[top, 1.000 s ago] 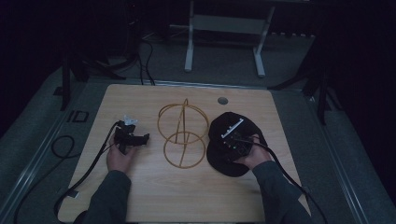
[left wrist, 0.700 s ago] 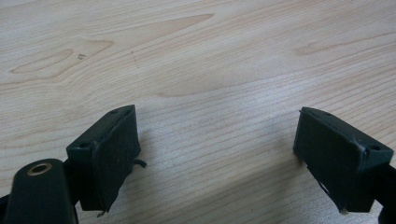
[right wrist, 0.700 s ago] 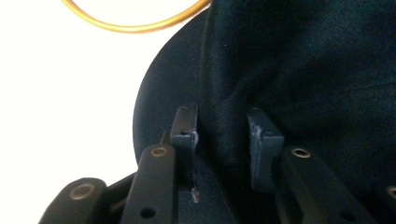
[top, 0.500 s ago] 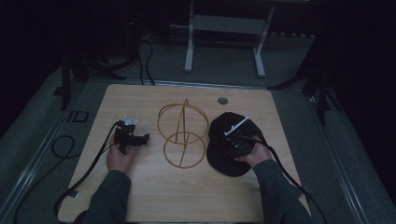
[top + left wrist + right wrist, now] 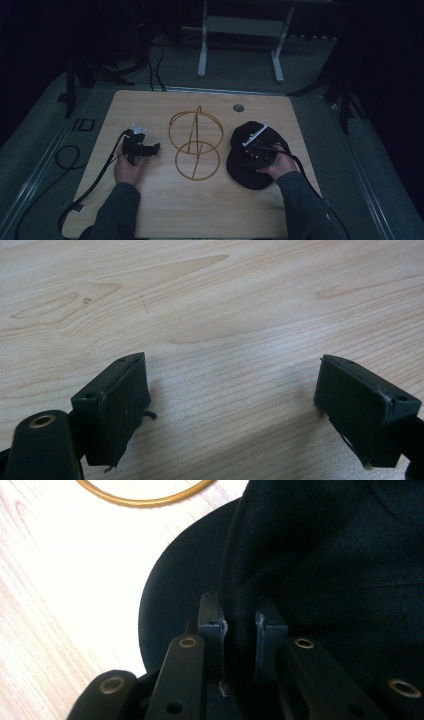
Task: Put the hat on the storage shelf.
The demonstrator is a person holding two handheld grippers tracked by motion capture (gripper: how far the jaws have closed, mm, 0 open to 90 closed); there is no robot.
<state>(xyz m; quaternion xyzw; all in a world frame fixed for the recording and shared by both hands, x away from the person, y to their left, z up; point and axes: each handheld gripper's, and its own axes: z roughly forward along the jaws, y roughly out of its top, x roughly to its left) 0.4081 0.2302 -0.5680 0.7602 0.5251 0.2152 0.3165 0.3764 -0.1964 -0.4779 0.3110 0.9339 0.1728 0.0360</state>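
Pinching black cap (image 5: pixel 320 555), right claw (image 5: pixel 242 625)

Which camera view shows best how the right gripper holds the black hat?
The right gripper view: its jaws pinch a fold of the black hat. The high view shows the right gripper over the whole hat, grip hidden. The left gripper view shows bare table.

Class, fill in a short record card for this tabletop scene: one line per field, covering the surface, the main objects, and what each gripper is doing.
Surface: wooden table
Centre object: gold wire stand made of rings
Right object: black hat, lying beside the stand
Right gripper: jaws have just been closing, now shut on a fold of the hat
Left gripper: open, nothing between its jaws, over bare wood
Other: round hole near the table's far edge
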